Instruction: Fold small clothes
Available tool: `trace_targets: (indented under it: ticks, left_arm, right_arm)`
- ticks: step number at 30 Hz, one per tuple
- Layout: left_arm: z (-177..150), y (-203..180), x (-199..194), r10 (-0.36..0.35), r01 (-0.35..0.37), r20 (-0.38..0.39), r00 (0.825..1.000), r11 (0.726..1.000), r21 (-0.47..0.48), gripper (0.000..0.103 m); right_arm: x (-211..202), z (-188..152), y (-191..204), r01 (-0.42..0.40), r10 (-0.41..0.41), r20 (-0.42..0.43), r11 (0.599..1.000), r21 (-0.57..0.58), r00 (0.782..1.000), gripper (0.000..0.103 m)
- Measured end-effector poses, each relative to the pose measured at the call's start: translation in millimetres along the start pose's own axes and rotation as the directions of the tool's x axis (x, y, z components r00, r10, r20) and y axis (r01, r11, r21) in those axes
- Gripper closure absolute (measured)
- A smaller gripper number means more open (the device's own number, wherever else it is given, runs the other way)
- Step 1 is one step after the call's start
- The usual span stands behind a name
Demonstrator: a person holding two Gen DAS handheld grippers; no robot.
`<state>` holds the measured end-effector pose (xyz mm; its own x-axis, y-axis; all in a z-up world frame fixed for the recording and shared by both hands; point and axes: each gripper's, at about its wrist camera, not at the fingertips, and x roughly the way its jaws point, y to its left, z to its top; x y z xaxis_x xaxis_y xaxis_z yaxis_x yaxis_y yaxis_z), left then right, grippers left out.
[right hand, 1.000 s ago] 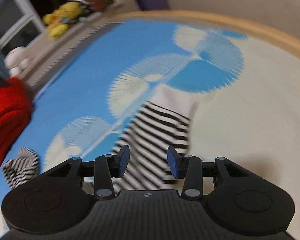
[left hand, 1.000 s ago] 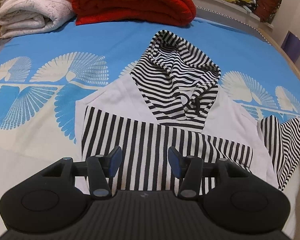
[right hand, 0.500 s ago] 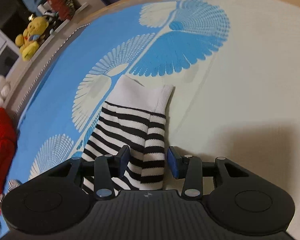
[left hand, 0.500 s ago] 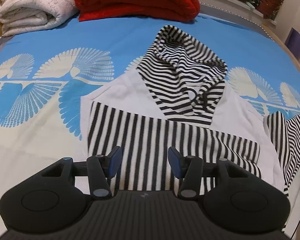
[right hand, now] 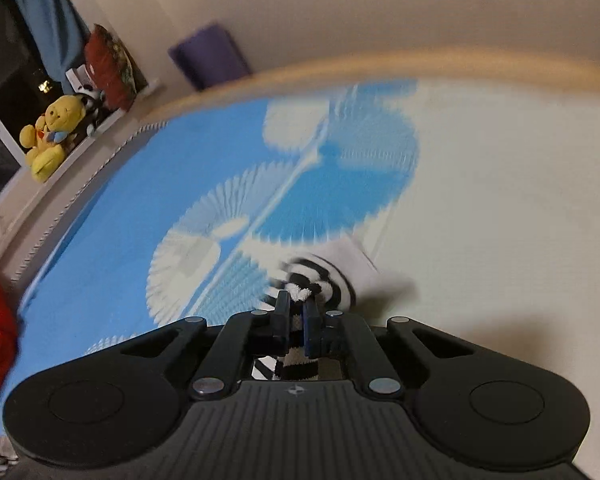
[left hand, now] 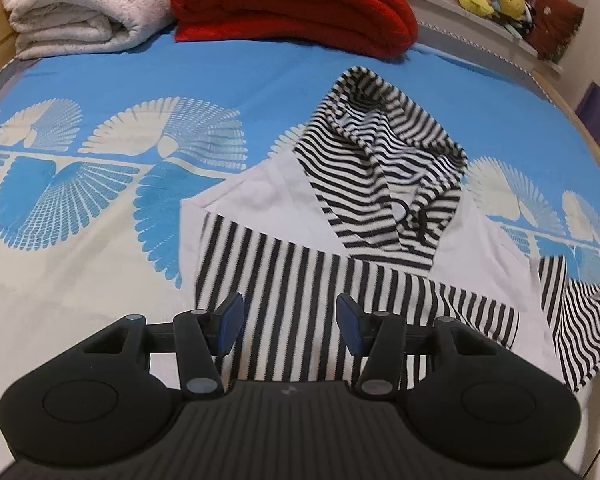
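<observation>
The hoodie (left hand: 340,240) lies flat on the bed (left hand: 80,280), just ahead of the left gripper (left hand: 288,320). One striped sleeve (left hand: 300,300) is already folded across its body; the other sleeve (right hand: 320,280) is not yet folded in. The right gripper (right hand: 296,312) is pressed together on this sleeve near the cuff. The left gripper hovers low over the hem, fingers spread and empty.

No readable text, labels, brands or numbers in either view. Only a small embossed emblem, no letters, sits lower centre on each gripper body; hoodie and bedding carry none.
</observation>
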<state>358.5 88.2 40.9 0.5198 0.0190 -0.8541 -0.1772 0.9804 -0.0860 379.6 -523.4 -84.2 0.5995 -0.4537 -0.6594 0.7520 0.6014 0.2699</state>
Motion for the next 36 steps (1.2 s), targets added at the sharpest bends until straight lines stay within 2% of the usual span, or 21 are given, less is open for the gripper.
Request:
trace_targets:
  ticks: [2,3,4,6,8,10,11,13,15,16,18,21,22,25,28,29,30,31,32,34,36]
  left_arm:
    - [3.0,8.1,-4.5,-0.002,0.002,0.007,1.0,1.0,-0.026,0.047]
    - [5.0,12.7,-6.7,-0.003,0.003,0.01,1.0,0.999,-0.039,0.047]
    - [6.7,18.2,-9.1,-0.003,0.004,0.013,1.0,0.999,-0.054,0.047]
    - [11.3,28.8,-13.5,-0.007,0.008,0.019,1.0,0.996,-0.085,0.047]
    - [16.8,41.1,-17.7,-0.011,0.014,0.026,1.0,0.993,-0.118,0.047]
    - [22.0,53.7,-21.2,-0.011,0.016,0.032,0.999,0.988,-0.153,0.047]
    - [24.7,60.8,-22.7,-0.014,0.019,0.033,0.999,0.985,-0.173,0.047]
    - [28.2,73.4,-24.6,-0.021,0.027,0.033,0.999,0.977,-0.21,0.047]
    - [28.9,83.5,-25.0,-0.026,0.032,0.025,0.999,0.97,-0.239,0.047]
    - [28.2,87.3,-24.8,-0.03,0.033,0.019,0.999,0.969,-0.246,0.047]
    - [24.9,90.9,-23.7,-0.034,0.034,0.007,0.999,0.969,-0.244,0.047]
    - [16.7,95.2,-18.3,-0.044,0.038,-0.02,0.999,0.973,-0.23,0.047]
    - [14.3,96.5,-15.1,-0.046,0.038,-0.032,0.998,0.973,-0.227,0.047]
    - [7.6,103.5,-3.7,-0.06,0.042,-0.069,0.996,0.97,-0.239,0.047]
    - [0.6,111.3,10.2,-0.085,0.053,-0.108,0.991,0.963,-0.264,0.049]
    - [-2.2,112.7,15.8,-0.093,0.057,-0.123,0.988,0.963,-0.265,0.051]
    - [-5.4,113.6,21.2,-0.102,0.062,-0.139,0.985,0.962,-0.267,0.059]
    - [-8.9,114.4,27.1,-0.118,0.072,-0.157,0.981,0.96,-0.27,0.068]
    - [-11.6,114.1,32.6,-0.133,0.082,-0.171,0.976,0.958,-0.276,0.07]
    - [-19.8,112.9,45.2,-0.163,0.101,-0.2,0.966,0.953,-0.286,0.072]
    - [-27.2,110.7,58.1,-0.161,0.089,-0.243,0.957,0.955,-0.283,0.072]
  right_arm:
    - [-40.9,-5.7,44.6,-0.033,0.059,0.127,0.98,-0.198,0.99,0.098]
    - [-65.2,-14.3,68.7,-0.063,0.124,0.186,0.951,-0.303,0.975,0.098]
    - [-96.8,-28.8,95.7,-0.111,0.227,0.239,0.902,-0.417,0.944,0.098]
    - [-151.7,-60.6,133.5,-0.222,0.418,0.242,0.793,-0.567,0.875,0.098]
    - [-196.7,-92.4,155.6,-0.353,0.58,0.151,0.659,-0.664,0.8,0.098]
    - [-238.4,-131.6,172.7,-0.512,0.71,-0.058,0.446,-0.734,0.702,0.093]
    - [-255.4,-153.5,179.7,-0.606,0.73,-0.224,0.312,-0.731,0.646,0.087]
    - [-274.2,-190.8,187.6,-0.713,0.657,-0.472,0.145,-0.686,0.588,0.07]
    - [-282.4,-224.9,187.2,-0.763,0.554,-0.622,0.038,-0.645,0.553,0.068]
    - [-282.7,-239.2,185.0,-0.77,0.509,-0.66,0.007,-0.638,0.552,0.064]
    - [-276.4,-253.1,181.1,-0.776,0.476,-0.677,0.017,-0.63,0.561,0.061]
    - [-239.3,-249.5,180.3,-0.779,0.413,-0.67,0.197,-0.595,0.617,0.06]
    - [-229.0,-247.1,180.6,-0.772,0.402,-0.663,0.242,-0.588,0.631,0.06]
    - [-184.8,-240.8,179.2,-0.686,0.301,-0.62,0.392,-0.612,0.725,0.058]
    - [-137.4,-243.8,156.0,-0.55,0.092,-0.597,0.52,-0.654,0.797,0.056]
    - [-123.3,-240.1,146.9,-0.513,0.045,-0.601,0.575,-0.638,0.798,0.056]
    - [-111.5,-234.5,138.8,-0.491,0.027,-0.616,0.631,-0.601,0.787,0.056]
    - [-105.2,-227.9,132.3,-0.491,0.04,-0.634,0.671,-0.556,0.773,0.056]
    - [-104.3,-224.7,130.5,-0.494,0.051,-0.644,0.689,-0.53,0.763,0.056]
    - [-107.9,-216.6,128.5,-0.501,0.067,-0.645,0.693,-0.519,0.761,0.056]
    - [-108.6,-215.2,129.8,-0.495,0.058,-0.619,0.661,-0.564,0.783,0.056]
